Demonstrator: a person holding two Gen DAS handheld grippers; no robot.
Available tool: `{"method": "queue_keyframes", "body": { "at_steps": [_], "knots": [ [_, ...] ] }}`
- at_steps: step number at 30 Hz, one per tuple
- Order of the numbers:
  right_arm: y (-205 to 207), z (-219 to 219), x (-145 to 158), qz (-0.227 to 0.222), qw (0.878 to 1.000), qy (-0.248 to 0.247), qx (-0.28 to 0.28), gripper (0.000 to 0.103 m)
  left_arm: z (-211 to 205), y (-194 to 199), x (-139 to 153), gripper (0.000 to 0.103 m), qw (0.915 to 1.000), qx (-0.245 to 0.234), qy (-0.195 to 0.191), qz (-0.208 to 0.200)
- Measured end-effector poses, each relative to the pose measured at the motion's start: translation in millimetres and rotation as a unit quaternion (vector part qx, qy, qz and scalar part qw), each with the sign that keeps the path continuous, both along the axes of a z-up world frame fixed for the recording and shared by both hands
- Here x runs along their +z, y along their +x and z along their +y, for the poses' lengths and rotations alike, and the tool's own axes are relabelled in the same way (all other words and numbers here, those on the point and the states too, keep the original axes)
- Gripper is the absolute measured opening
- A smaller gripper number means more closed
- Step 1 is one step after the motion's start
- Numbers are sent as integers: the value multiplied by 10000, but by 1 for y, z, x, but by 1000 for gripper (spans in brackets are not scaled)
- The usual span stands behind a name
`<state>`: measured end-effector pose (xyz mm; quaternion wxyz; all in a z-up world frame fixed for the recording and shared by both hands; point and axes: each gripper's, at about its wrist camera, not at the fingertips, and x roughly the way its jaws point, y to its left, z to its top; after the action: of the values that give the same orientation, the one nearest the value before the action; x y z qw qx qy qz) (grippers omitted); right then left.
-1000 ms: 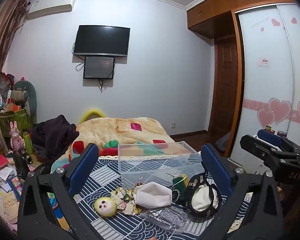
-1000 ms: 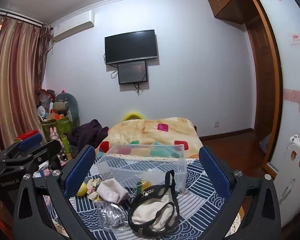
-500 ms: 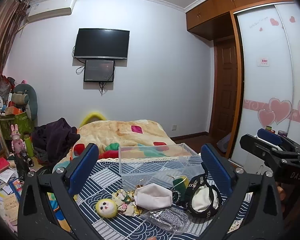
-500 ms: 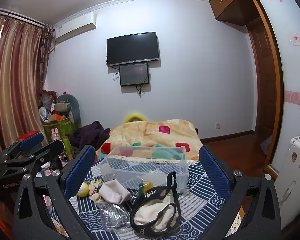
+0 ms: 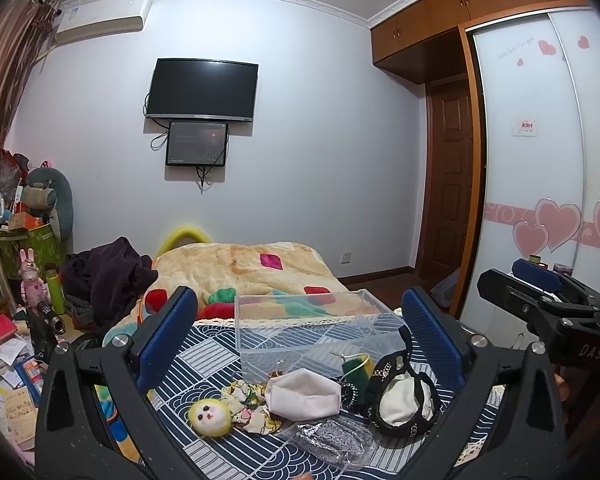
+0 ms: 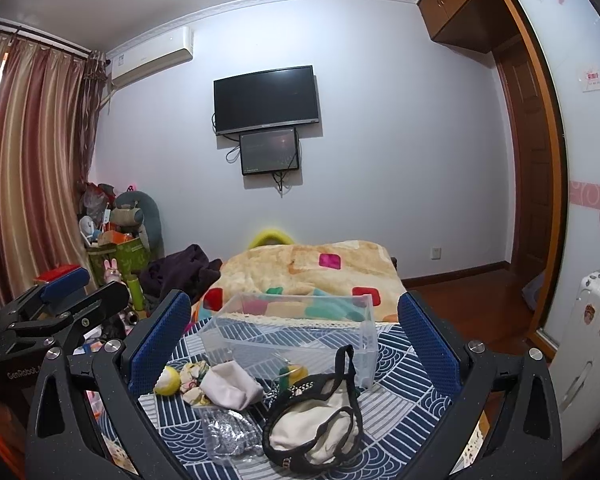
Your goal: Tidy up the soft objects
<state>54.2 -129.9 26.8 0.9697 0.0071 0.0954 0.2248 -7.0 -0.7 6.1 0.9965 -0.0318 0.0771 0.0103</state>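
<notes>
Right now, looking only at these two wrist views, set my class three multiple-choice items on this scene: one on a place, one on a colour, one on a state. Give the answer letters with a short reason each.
1. Where does the clear plastic box stand compared with the pile of soft things?
A. behind the pile, farther from the cameras
B. on top of the pile
C. on the floor

2. What colour is the round doll head?
A. red
B. yellow
C. black

3. How do the left gripper and the right gripper stand?
A. both shut on cloth
B. one open, one shut
C. both open, holding nothing

Answers:
1 A: the box sits on the patterned cloth beyond the white pouch and the black-trimmed bag.
2 B: its face is pale yellow.
3 C: the blue pads are wide apart in both views, with nothing between them.
</notes>
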Motion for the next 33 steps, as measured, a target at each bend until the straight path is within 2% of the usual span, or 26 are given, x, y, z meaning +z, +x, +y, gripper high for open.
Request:
{"method": "queue_keyframes", "body": {
  "at_steps": [33],
  "knots": [
    [-2, -1, -1, -33, 10000, 38, 34, 103, -3, 0, -3, 103, 10000, -11, 14, -20]
  ]
}}
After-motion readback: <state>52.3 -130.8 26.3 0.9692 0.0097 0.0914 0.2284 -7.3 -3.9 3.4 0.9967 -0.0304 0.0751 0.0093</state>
